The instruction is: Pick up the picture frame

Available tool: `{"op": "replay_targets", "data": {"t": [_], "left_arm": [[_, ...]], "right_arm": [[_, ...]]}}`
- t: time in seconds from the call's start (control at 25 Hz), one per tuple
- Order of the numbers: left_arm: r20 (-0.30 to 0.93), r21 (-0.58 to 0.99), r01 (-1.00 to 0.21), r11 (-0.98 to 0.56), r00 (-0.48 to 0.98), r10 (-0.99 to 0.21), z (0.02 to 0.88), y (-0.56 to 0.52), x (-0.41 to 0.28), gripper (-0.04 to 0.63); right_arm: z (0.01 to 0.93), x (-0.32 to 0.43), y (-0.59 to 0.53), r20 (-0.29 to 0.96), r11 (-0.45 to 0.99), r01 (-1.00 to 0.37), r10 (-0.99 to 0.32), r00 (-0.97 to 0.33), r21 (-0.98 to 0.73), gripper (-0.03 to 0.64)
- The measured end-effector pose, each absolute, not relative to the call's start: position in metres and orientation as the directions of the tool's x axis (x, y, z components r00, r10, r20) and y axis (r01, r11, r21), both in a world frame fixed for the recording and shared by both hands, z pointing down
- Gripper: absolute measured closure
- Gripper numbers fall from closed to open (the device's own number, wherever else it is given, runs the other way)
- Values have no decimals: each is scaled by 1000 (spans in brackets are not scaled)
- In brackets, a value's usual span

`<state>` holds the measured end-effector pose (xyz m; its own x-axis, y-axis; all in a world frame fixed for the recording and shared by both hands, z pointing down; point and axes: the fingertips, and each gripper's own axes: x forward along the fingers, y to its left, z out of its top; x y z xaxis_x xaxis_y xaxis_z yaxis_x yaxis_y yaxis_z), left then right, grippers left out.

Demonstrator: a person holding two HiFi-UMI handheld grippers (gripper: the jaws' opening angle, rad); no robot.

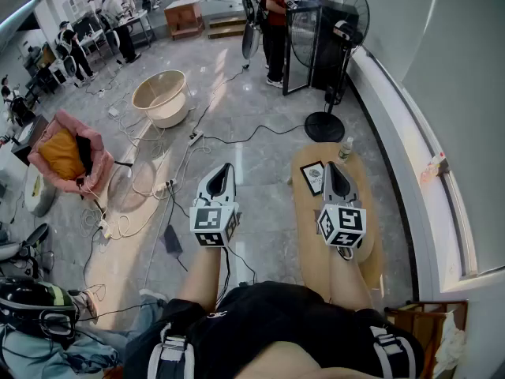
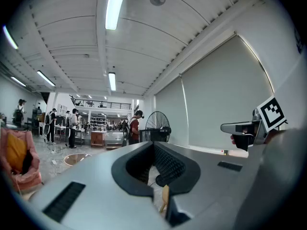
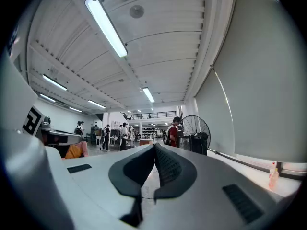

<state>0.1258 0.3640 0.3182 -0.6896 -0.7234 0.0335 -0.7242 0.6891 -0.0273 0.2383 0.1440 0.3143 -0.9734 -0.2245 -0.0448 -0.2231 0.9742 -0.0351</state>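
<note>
A small dark-edged picture frame [image 1: 313,178] lies flat on a low oval wooden table [image 1: 303,235] in the head view. My right gripper [image 1: 332,166] is held level above the table, its tip just right of the frame, jaws shut with nothing between them. My left gripper [image 1: 224,167] hovers over the floor left of the table, also shut and empty. In the left gripper view the jaws [image 2: 154,144] meet and the right gripper [image 2: 249,127] shows at the right. The right gripper view shows closed jaws [image 3: 155,146]. Neither gripper view shows the frame.
A small bottle [image 1: 345,148] stands at the table's far end. A standing fan [image 1: 327,46] is beyond it by the wall. A beige basin [image 1: 160,97], a pink seat [image 1: 67,155] and loose cables [image 1: 150,184] lie on the floor to the left. People stand further back.
</note>
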Motion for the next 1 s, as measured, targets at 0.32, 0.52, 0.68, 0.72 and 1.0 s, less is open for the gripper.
{"op": "replay_targets", "data": {"t": [0.32,0.52,0.68,0.72,1.0], "left_arm": [[40,-22,-736,677,-677,-735,321,369,99,577],[33,-15,-740,673,-673,-739,317,376,111,577],[25,-22,-751,660,-660,-751,316,386,114,577],[19,-23,-754,656,-657,-754,317,389,112,577],[-8,-14,-761,648,-648,-762,322,421,87,577]], "right_arm": [[317,207,159,-28,976,-216,-217,-976,-27,601],[313,218,167,-24,975,-220,-220,-975,-22,600],[310,217,182,-29,976,-218,-219,-975,-16,600],[311,214,187,-30,976,-216,-216,-976,-15,600],[312,189,226,-44,976,-217,-216,-975,9,600]]}}
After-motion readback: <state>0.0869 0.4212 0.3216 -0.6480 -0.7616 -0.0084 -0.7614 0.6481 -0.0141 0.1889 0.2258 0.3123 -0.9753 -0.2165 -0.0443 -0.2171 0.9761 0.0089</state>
